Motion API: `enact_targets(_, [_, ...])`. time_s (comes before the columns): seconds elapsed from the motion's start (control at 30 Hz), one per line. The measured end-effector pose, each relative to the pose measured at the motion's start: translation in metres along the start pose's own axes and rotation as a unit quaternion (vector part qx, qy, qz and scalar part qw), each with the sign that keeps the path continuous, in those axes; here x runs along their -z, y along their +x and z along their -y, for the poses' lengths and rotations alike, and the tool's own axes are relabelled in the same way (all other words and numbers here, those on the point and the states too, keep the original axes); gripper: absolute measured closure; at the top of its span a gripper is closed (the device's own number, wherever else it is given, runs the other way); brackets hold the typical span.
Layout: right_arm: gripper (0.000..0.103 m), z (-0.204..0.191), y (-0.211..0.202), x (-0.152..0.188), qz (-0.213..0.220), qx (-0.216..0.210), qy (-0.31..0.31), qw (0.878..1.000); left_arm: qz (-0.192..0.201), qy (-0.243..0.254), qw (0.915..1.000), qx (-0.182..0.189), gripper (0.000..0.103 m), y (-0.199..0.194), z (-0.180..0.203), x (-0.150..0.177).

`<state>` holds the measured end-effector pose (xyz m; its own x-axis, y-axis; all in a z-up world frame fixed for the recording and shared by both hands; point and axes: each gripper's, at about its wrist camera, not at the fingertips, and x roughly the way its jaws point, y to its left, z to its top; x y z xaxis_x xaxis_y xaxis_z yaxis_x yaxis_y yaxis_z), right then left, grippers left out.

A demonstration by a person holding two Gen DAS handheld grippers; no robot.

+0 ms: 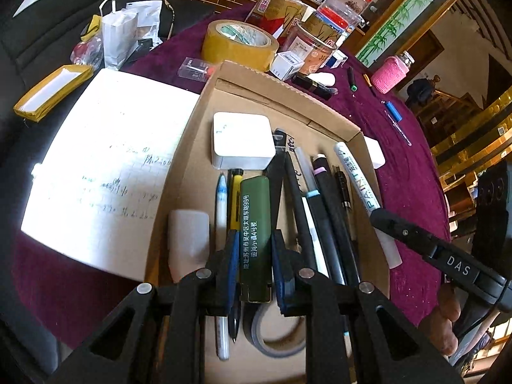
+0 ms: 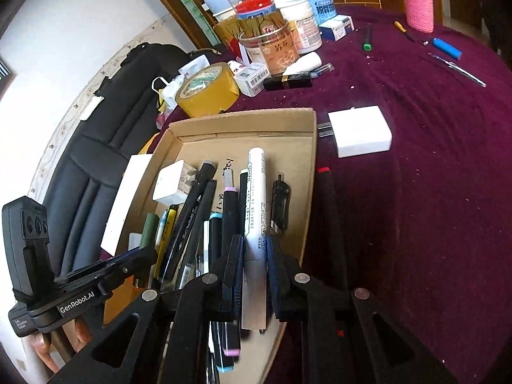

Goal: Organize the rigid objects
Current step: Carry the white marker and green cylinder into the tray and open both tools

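Sorting the loose stationery into the shallow brown cardboard tray, I have both tools low over it. My left hand-held gripper is clamped on the olive-green rectangular bar with white printed characters, which lies lengthwise among the pens, so I judge I am settling it parallel to them to save room. My right hand-held gripper is closed around the white cylindrical paint marker, held in line with the black pens beside it for the same reason. A white square charger sits at the tray's far end. Still out on the purple-clothed counter are a white plug adapter, a blue cylindrical lighter and a green-tipped pen, so the task looks partly done
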<state>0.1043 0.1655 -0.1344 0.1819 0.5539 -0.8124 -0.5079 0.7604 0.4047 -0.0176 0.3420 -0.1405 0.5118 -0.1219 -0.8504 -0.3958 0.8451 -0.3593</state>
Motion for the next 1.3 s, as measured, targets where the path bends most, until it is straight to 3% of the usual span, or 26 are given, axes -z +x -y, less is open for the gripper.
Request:
enact_targets(0.67, [0.088, 0.006, 0.029, -0.013, -0.016, 0.003, 0.007, 1.000, -0.024, 0.043, 0.9988, 0.007, 0.084, 0.019, 0.013, -0.015])
enact_targets(1.13, [0.087, 0.005, 0.032, -0.012, -0.015, 0.001, 0.000, 1.000, -0.037, 0.015, 0.9987, 0.032, 0.084, 0.022, -0.004, -0.021])
enact_targets(1.3, [0.087, 0.003, 0.031, -0.010, -0.016, 0.000, -0.008, 1.000, -0.032, 0.012, 0.9992, 0.022, 0.081, 0.021, -0.003, -0.017])
